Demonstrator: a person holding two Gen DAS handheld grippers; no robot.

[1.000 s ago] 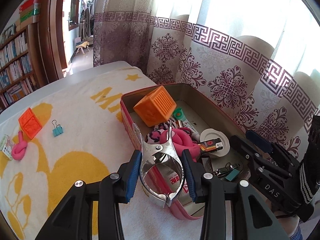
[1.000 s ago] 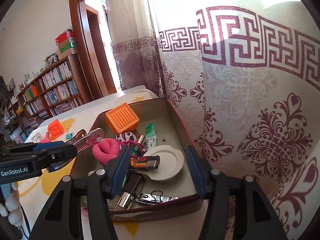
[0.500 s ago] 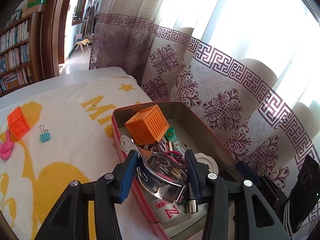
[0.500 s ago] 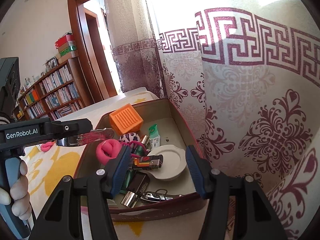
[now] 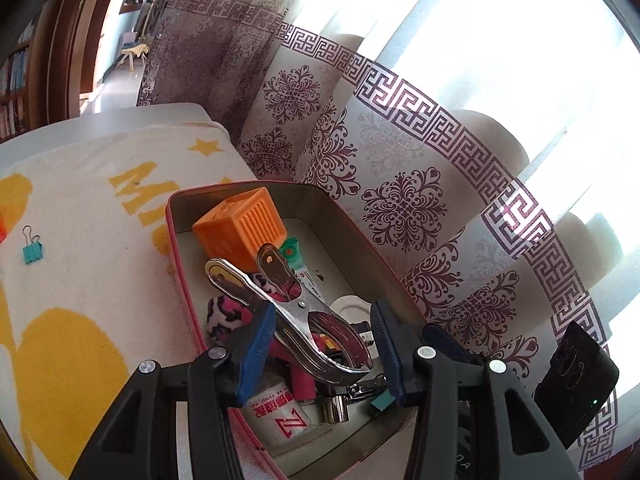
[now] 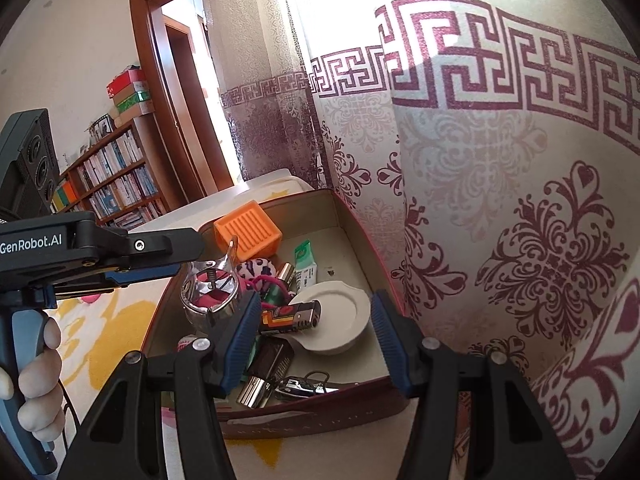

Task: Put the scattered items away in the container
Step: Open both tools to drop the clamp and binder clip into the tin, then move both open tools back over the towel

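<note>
A red tin box (image 5: 180,248) stands on the yellow-and-white cloth, holding an orange cube (image 5: 240,228), a white dish (image 6: 340,316), a lighter (image 6: 288,316), keys and other small items. My left gripper (image 5: 320,344) hangs over the box with its jaws wide apart. A metal spring clamp (image 5: 296,312) lies between them, touching the left pad only, tilted over the box contents; it also shows in the right wrist view (image 6: 212,288). My right gripper (image 6: 310,340) is open and empty over the box's near end.
A teal binder clip (image 5: 32,250) lies on the cloth left of the box. A patterned curtain (image 5: 400,208) hangs right behind the box. A bookshelf (image 6: 116,188) and a doorway stand at the far side of the room.
My left gripper has moved over the box and its jaws have spread. The clamp has tipped down between them. The right gripper has stayed still.
</note>
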